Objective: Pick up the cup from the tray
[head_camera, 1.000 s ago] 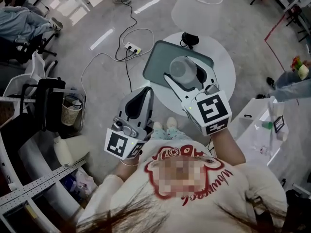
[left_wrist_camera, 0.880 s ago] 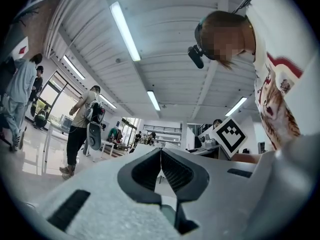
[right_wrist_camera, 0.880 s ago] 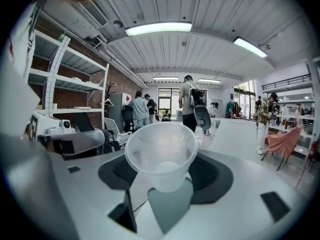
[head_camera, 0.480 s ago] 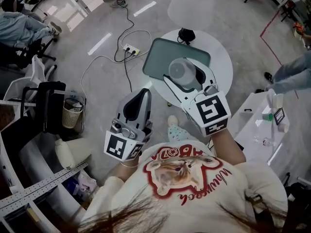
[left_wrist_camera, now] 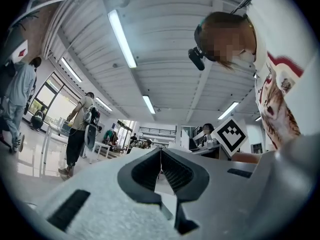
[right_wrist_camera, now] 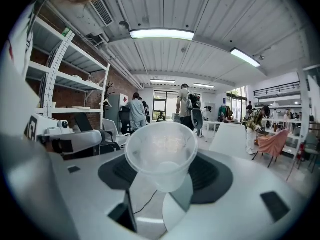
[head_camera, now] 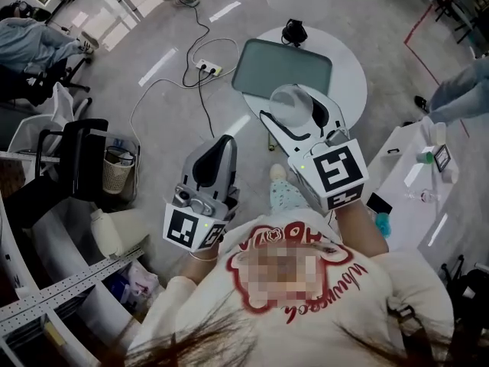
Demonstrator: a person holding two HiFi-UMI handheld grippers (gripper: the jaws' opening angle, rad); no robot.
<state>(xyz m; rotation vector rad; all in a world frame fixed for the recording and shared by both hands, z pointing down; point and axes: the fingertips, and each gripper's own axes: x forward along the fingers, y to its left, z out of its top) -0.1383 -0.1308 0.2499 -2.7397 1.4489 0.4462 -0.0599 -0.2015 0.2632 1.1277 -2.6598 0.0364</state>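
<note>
Lifted off the tray (head_camera: 283, 66) since a moment ago, the cup (head_camera: 287, 102) is hanging over the round table's (head_camera: 349, 75) near edge, the right gripper (head_camera: 296, 117) pinching it. The left gripper (head_camera: 219, 145) is hovering aside, jaws pressed together on nothing.

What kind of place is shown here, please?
Probably an open lab or workshop: white metal shelving, long ceiling strip lights, and a white power strip on the grey floor.
</note>
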